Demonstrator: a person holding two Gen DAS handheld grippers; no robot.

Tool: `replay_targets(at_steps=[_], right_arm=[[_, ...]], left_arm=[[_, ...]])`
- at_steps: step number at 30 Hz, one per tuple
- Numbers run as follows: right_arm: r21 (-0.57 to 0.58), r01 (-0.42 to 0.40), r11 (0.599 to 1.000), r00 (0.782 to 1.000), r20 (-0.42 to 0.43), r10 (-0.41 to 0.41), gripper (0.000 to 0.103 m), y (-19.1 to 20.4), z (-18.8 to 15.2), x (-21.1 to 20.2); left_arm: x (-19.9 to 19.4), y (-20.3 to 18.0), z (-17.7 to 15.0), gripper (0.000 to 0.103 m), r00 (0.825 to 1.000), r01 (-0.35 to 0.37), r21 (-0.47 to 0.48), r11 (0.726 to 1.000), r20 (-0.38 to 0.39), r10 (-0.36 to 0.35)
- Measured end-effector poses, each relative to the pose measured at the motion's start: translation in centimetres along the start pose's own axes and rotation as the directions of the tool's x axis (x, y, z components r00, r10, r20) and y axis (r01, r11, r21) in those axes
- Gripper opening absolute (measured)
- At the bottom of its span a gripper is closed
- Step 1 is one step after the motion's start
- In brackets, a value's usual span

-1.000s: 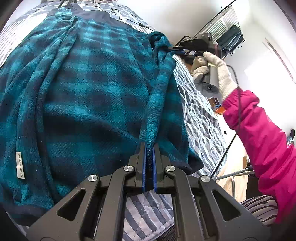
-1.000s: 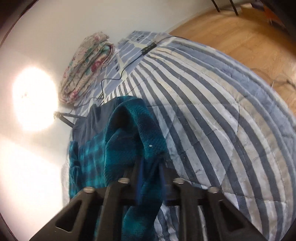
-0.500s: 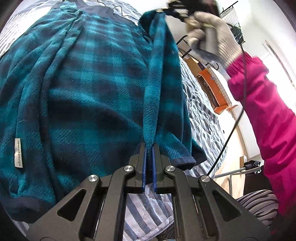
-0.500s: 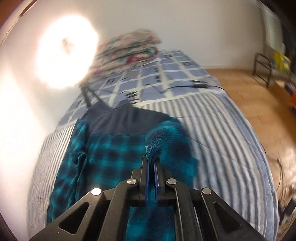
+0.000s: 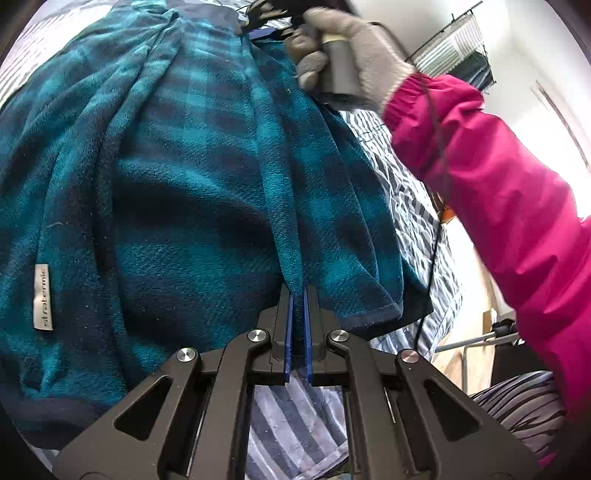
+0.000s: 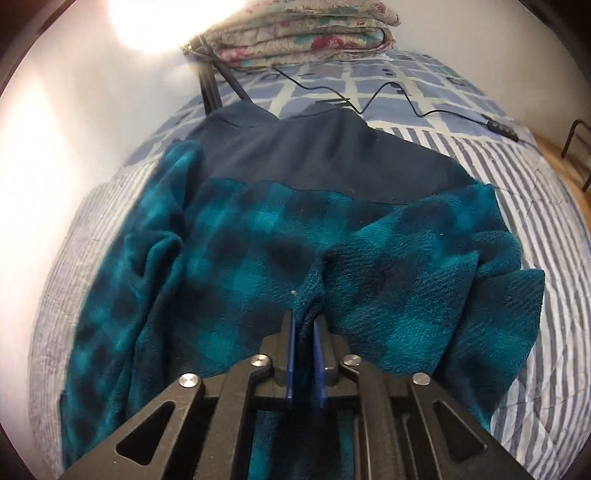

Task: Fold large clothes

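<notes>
Fleece garment [image 6: 258,240]: spread on the bed [image 6: 535,184], across the middle of both my views.
My left gripper [image 5: 298,295]: at the garment's near edge, a fold pinched between its jaws.
My right gripper [image 6: 306,325]: at the garment's far end, a ridge of fleece between its opening jaws.
My right hand [image 5: 354,48]: above the garment's far end, seen from my left gripper.
Folded quilt [image 6: 295,29]: behind the garment, at the bed's far end.
Cable [image 6: 388,92]: on the bed between quilt and garment.
Label [image 5: 42,295]: on the garment, left of my left gripper.
</notes>
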State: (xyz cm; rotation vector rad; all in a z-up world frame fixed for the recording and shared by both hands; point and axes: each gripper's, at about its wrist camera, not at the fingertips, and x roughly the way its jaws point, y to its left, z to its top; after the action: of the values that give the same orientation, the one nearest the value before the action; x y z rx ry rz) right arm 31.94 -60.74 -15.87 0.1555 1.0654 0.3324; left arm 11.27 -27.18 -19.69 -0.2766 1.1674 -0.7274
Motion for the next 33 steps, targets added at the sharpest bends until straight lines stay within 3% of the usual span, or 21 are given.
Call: replay_targets(at_steps=[2, 6, 8, 10, 13, 18, 22, 26, 27, 28, 29, 31, 33], right_arm=[[-0.007, 0.011, 1.000, 0.999, 0.043, -0.011, 0.034, -0.4, 0.0, -2.5], [-0.028, 0.068, 0.997, 0.994, 0.086, -0.066, 0.034, -1.2, -0.6, -8.1], [-0.021, 0.101, 0.995, 0.990, 0.100, -0.098, 0.036, -1.7, -1.2, -10.4], [0.011, 0.097, 0.995, 0.990, 0.106, -0.097, 0.036, -2.9, -2.5, -12.8], [0.062, 0.064, 0.996, 0.993, 0.094, -0.069, 0.036, -4.7, -4.7, -14.9], [0.122, -0.022, 0.992, 0.999, 0.038, 0.017, 0.037, -6.4, -9.5, -16.1], [0.132, -0.094, 0.987, 0.995, -0.027, 0.099, 0.037, -5.9, -14.3, -15.7], [0.126, -0.110, 0.986, 0.988, -0.095, 0.122, 0.037, -5.1, -17.6, -14.1], [0.135, -0.111, 0.985, 0.987, -0.101, 0.125, 0.037, -5.0, -18.1, -13.6], [0.152, -0.122, 0.981, 0.985, -0.106, 0.139, 0.037, -5.1, -18.7, -13.2], [0.165, -0.134, 0.977, 0.982, -0.107, 0.153, 0.036, -5.2, -18.9, -12.9], [0.191, -0.163, 0.968, 0.978, -0.095, 0.184, 0.027, -5.6, -19.2, -12.3], [0.197, -0.190, 0.962, 0.973, -0.092, 0.211, 0.002, -5.5, -19.4, -12.1]], left_arm=[[-0.5, 0.0, 0.1, 0.003, 1.000, 0.007, 0.002, 1.000, 0.002, -0.007], [-1.5, -0.6, -0.1, 0.003, 1.000, -0.023, 0.019, 1.000, 0.011, 0.023], [-2.3, -0.7, -0.2, 0.010, 0.999, -0.031, 0.011, 0.999, 0.022, 0.031], [-3.3, -0.9, -0.4, 0.033, 0.998, -0.024, -0.010, 1.000, 0.051, 0.024], [-4.5, -1.9, -0.5, 0.034, 0.996, -0.020, -0.002, 1.000, 0.083, 0.021], [-4.6, -2.7, 0.3, 0.034, 0.995, -0.020, -0.010, 1.000, 0.098, 0.021], [-2.4, -1.4, 1.2, 0.034, 0.995, -0.066, -0.050, 0.997, 0.066, 0.069], [0.2, -0.1, 1.2, 0.034, 0.999, -0.045, -0.098, 0.994, 0.010, 0.046], [0.5, -0.2, 1.1, 0.034, 0.999, -0.038, -0.095, 0.995, 0.002, 0.039], [0.9, -0.4, 1.0, 0.013, 0.999, -0.034, -0.086, 0.996, -0.002, 0.034], [1.2, -0.7, 0.9, 0.004, 0.999, -0.035, -0.079, 0.996, -0.009, 0.034], [1.4, -1.1, 0.8, 0.002, 0.999, -0.036, -0.073, 0.997, -0.008, 0.035], [1.1, -1.4, 0.7, 0.001, 1.000, -0.026, -0.071, 0.997, 0.001, 0.026]])
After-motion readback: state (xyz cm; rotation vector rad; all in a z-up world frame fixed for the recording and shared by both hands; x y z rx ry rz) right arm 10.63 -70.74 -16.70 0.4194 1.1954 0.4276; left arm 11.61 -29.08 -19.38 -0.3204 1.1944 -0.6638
